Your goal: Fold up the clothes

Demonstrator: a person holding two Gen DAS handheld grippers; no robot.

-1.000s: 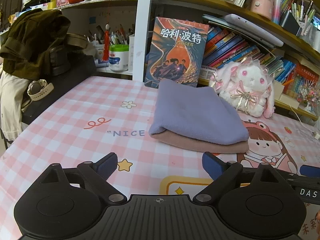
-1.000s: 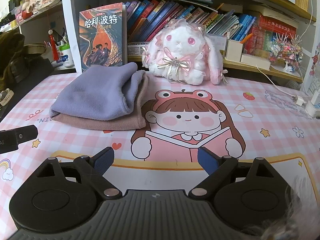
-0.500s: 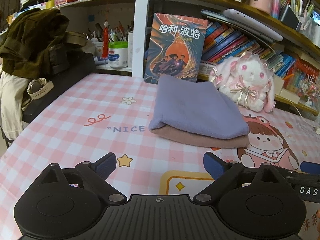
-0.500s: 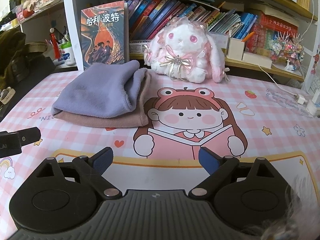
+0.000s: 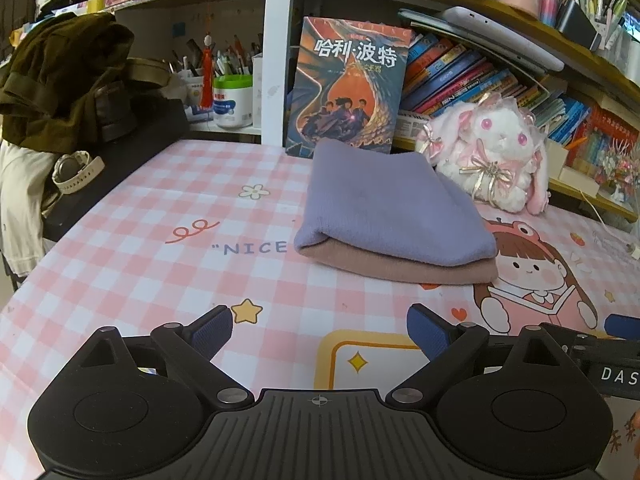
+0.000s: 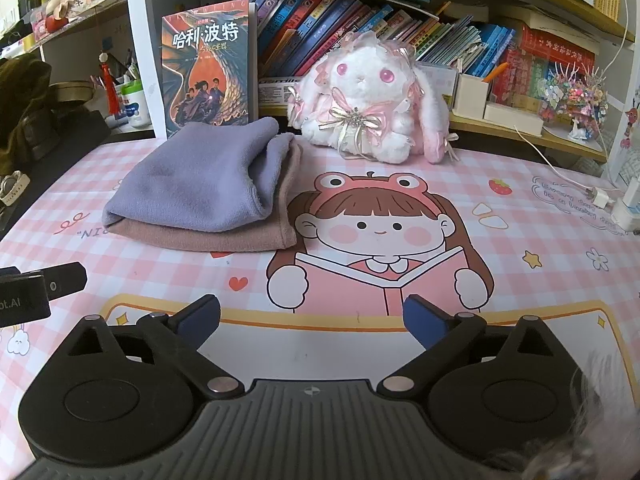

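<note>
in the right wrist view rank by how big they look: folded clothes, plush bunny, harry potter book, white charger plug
1. folded clothes
2. plush bunny, close to the clothes and farther back, so unsure
3. book
4. charger plug

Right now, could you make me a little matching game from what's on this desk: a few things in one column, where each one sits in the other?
Things:
1. purple cloth
2. brown cloth
3. plush bunny
4. Harry Potter book

Places:
A. standing upright behind the cloths
B. bottom of the folded stack
C. sitting against the bookshelf
D. top of the folded stack

Pairs: 1-D, 2-B, 3-C, 4-A
</note>
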